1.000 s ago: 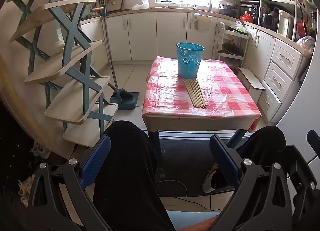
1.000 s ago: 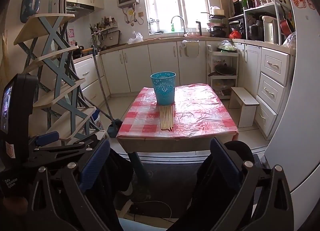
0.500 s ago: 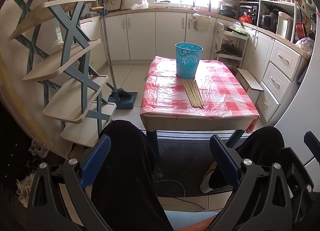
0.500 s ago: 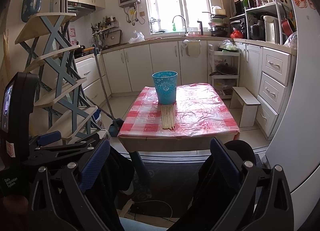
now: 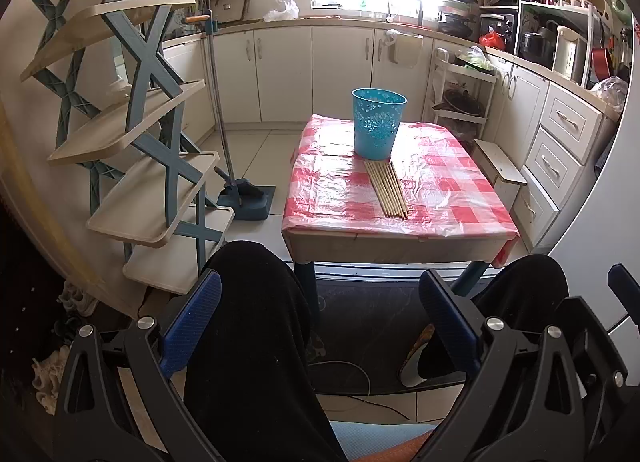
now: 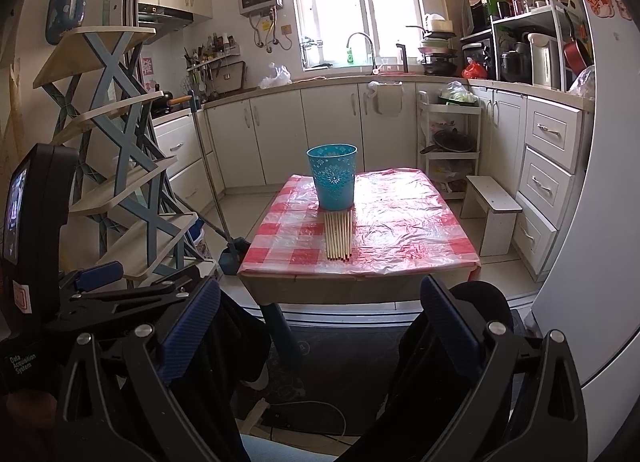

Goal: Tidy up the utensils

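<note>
A row of several wooden chopsticks lies on a small table with a red-checked plastic cloth, right in front of an upright teal cup. They also show in the right wrist view: chopsticks, cup, table. My left gripper is open and empty, held low above the person's knees, well short of the table. My right gripper is open and empty, also short of the table. The left gripper's body shows at the left in the right wrist view.
A slatted shelf rack stands left of the table, with a broom and dustpan beside it. A small white stool and drawers are to the right. Kitchen cabinets line the back wall.
Both views have shifted slightly; the table sits a little lower and closer in the left wrist view. Both grippers stay open and empty.
</note>
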Demonstrator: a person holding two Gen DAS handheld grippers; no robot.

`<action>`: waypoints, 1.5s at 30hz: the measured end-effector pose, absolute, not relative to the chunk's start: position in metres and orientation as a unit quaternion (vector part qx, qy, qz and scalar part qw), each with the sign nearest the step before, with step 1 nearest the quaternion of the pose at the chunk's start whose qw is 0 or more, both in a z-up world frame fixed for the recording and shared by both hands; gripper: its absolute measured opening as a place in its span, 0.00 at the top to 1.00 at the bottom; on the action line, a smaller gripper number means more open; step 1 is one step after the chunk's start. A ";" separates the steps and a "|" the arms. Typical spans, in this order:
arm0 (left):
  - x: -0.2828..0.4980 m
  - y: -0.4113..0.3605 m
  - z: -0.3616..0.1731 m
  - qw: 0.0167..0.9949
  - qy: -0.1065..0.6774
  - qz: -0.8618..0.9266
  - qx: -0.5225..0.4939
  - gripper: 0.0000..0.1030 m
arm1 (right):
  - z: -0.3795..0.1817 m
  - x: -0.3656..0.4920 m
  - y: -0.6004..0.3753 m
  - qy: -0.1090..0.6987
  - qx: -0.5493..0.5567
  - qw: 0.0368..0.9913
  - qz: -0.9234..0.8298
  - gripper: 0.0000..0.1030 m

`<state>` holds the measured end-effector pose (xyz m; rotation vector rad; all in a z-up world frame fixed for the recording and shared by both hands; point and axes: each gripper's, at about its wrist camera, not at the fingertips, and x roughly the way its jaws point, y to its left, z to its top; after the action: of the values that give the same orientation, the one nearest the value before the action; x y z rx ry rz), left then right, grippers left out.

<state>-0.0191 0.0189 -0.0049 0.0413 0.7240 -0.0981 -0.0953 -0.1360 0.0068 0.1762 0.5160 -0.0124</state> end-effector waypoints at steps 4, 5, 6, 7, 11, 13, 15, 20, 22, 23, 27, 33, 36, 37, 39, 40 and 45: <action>-0.021 0.021 -0.004 0.934 0.353 -0.048 0.019 0.08 | 0.008 -0.097 -0.134 0.253 0.087 0.963 -0.005 0.07; -0.021 0.021 -0.004 0.934 0.353 -0.048 0.019 0.08 | 0.008 -0.097 -0.134 0.253 0.087 0.963 -0.005 0.07; -0.021 0.021 -0.004 0.934 0.353 -0.048 0.019 0.08 | 0.009 -0.096 -0.134 0.254 0.087 0.963 -0.004 0.07; -0.021 0.021 -0.004 0.934 0.353 -0.048 0.019 0.08 | 0.008 -0.096 -0.134 0.254 0.087 0.963 -0.005 0.07; -0.021 0.020 -0.004 0.934 0.353 -0.048 0.019 0.08 | 0.008 -0.098 -0.134 0.255 0.090 0.963 -0.003 0.07; -0.021 0.021 -0.004 0.934 0.353 -0.048 0.019 0.08 | 0.008 -0.098 -0.134 0.255 0.089 0.963 -0.003 0.07; -0.021 0.021 -0.004 0.934 0.353 -0.048 0.020 0.08 | 0.008 -0.098 -0.134 0.255 0.090 0.963 -0.003 0.07; -0.021 0.020 -0.004 0.934 0.353 -0.048 0.019 0.08 | 0.008 -0.098 -0.133 0.254 0.089 0.963 -0.004 0.07; -0.021 0.021 -0.004 0.934 0.353 -0.048 0.019 0.08 | 0.008 -0.098 -0.133 0.254 0.089 0.963 -0.003 0.07; -0.021 0.020 -0.004 0.934 0.353 -0.048 0.019 0.08 | 0.008 -0.098 -0.133 0.255 0.089 0.963 -0.004 0.07; -0.021 0.021 -0.004 0.934 0.353 -0.048 0.019 0.08 | 0.007 -0.098 -0.133 0.255 0.090 0.963 -0.003 0.07; -0.021 0.021 -0.004 0.934 0.353 -0.048 0.019 0.08 | 0.007 -0.098 -0.133 0.255 0.090 0.963 -0.003 0.07; -0.021 0.021 -0.004 0.934 0.353 -0.048 0.019 0.08 | 0.007 -0.098 -0.133 0.254 0.090 0.963 -0.003 0.07; -0.021 0.020 -0.004 0.934 0.353 -0.048 0.019 0.08 | 0.007 -0.098 -0.133 0.254 0.090 0.963 -0.004 0.07; -0.021 0.021 -0.004 0.934 0.353 -0.048 0.019 0.08 | 0.007 -0.098 -0.132 0.254 0.090 0.963 -0.004 0.07; -0.021 0.021 -0.004 0.934 0.353 -0.048 0.019 0.08 | 0.007 -0.098 -0.133 0.254 0.090 0.963 -0.004 0.07; -0.021 0.021 -0.004 0.934 0.353 -0.048 0.019 0.08 | 0.007 -0.098 -0.132 0.254 0.090 0.963 -0.004 0.07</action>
<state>-0.0207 0.0206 -0.0042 0.0388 0.7220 -0.0979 -0.0982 -0.1321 0.0067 0.1815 0.5148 -0.0074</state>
